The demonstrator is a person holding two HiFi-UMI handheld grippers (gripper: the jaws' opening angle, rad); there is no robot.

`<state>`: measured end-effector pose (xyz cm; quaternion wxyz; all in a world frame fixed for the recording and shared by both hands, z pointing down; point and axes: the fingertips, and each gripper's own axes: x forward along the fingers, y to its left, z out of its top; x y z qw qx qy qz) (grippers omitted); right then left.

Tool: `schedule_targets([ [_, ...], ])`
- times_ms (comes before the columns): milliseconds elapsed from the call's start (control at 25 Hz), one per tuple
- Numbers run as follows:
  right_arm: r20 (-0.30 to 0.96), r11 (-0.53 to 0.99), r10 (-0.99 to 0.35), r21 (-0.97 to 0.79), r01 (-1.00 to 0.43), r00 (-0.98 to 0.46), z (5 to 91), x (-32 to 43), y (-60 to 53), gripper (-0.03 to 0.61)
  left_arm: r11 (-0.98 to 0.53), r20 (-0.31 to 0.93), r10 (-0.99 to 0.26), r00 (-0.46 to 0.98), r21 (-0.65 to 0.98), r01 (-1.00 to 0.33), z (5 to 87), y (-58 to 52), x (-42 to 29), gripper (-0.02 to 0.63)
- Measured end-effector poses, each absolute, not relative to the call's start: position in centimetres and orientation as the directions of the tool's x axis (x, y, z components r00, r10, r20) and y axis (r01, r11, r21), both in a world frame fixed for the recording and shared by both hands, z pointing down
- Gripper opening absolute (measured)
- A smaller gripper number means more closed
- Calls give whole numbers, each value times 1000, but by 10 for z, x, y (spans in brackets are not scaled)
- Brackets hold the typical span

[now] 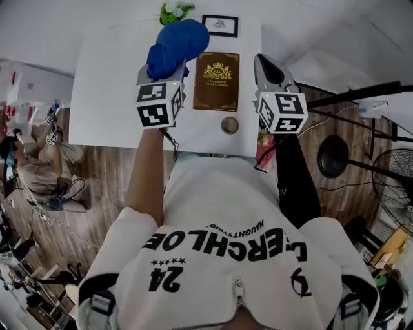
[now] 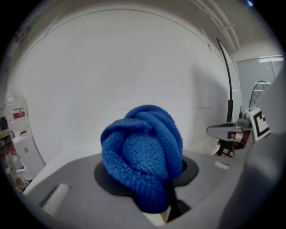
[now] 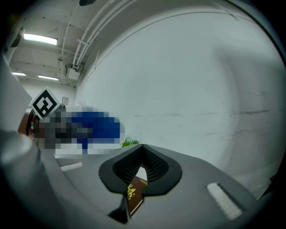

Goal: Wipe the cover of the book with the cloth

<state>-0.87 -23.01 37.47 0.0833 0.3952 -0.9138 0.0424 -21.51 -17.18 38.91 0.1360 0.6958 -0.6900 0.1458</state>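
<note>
A brown book (image 1: 217, 80) with a gold crest lies flat in the middle of the white table (image 1: 110, 84). A bunched blue cloth (image 1: 175, 46) is clamped in my left gripper (image 1: 170, 67), which hangs just left of the book's far corner. The left gripper view shows the cloth (image 2: 143, 156) bulging out of the shut jaws and hiding their tips. My right gripper (image 1: 262, 61) is to the right of the book, its jaws meeting at the tips with nothing held. Below the right gripper's (image 3: 142, 147) closed tips, the gap between the jaws shows a strip of the book (image 3: 133, 194).
A small round object (image 1: 230, 125) sits on the table near its front edge, below the book. A framed picture (image 1: 220, 26) and a green plant (image 1: 175, 11) stand at the table's far edge. Stands, cables and a fan (image 1: 393, 177) occupy the wooden floor to the right.
</note>
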Motion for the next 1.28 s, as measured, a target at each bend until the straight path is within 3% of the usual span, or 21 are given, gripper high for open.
schedule_targets([
  [160, 155, 687, -718, -1, -727, -679, 358, -11, -229, 2, -1, 296, -955, -12, -44, -999, 349, -173, -216, 229],
  [400, 92, 683, -731, 131, -719, -677, 325, -13, -221, 2, 4, 220, -975, -24, -91, -996, 315, -169, -213, 229],
  [600, 73, 678, -734, 131, -723, -675, 317, -16, -217, 2, -3, 179, -984, -17, -108, -994, 307, -166, -212, 229],
  [1280, 62, 672, -740, 109, -732, -670, 313, -23, -207, 2, -4, 166, -986, -18, -128, -992, 302, -156, -217, 229],
])
